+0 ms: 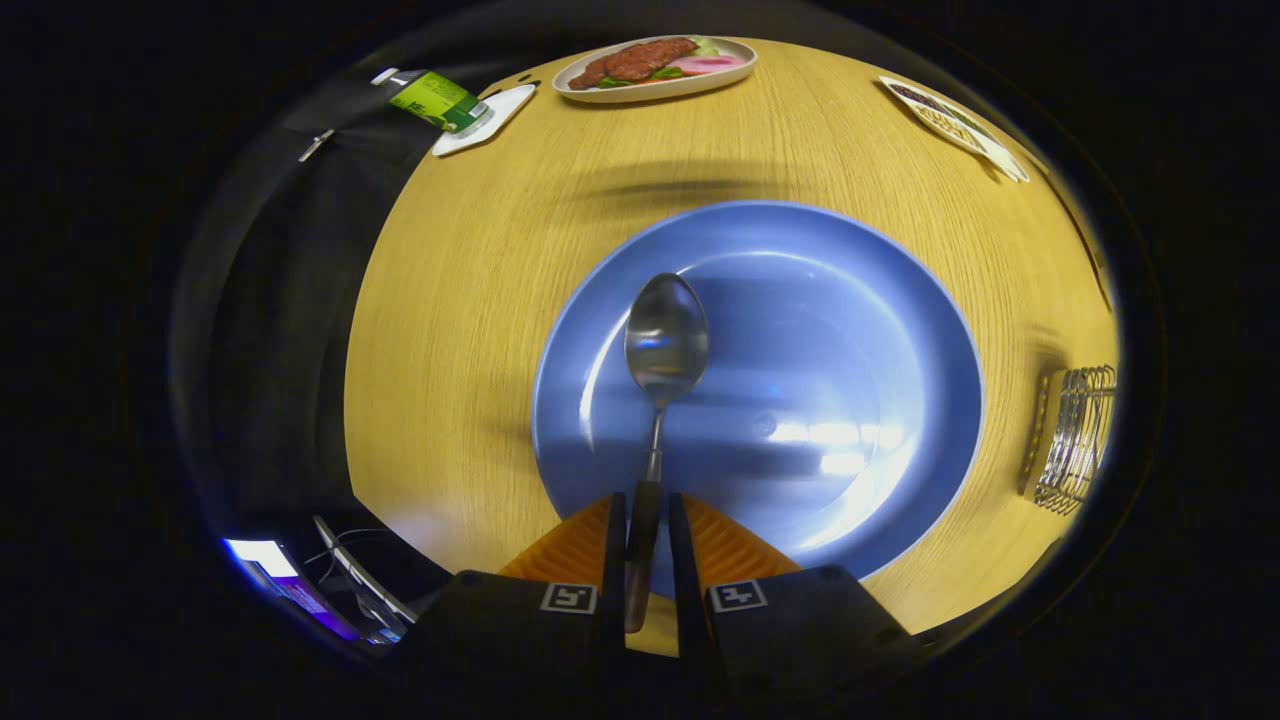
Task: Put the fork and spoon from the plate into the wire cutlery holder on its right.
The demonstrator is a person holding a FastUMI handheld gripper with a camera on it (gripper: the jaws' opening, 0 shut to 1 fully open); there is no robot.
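Note:
A metal spoon [664, 345] with a dark wooden handle points away from me over the blue plate [850, 330], its bowl above the plate's left half. My gripper [641, 520] is shut on the spoon's handle, with both orange fingers [575, 545] pressed against it. The wire cutlery holder [1075, 440] stands on the wooden table to the right of the plate, well clear of the fingers. I see no fork on the plate.
On the round wooden table [480, 280], a white dish of meat and vegetables [655, 65] sits beyond the plate. A green-labelled carton [435, 100] rests on a small white tray beyond and to the left. A patterned flat dish [950, 115] lies far right.

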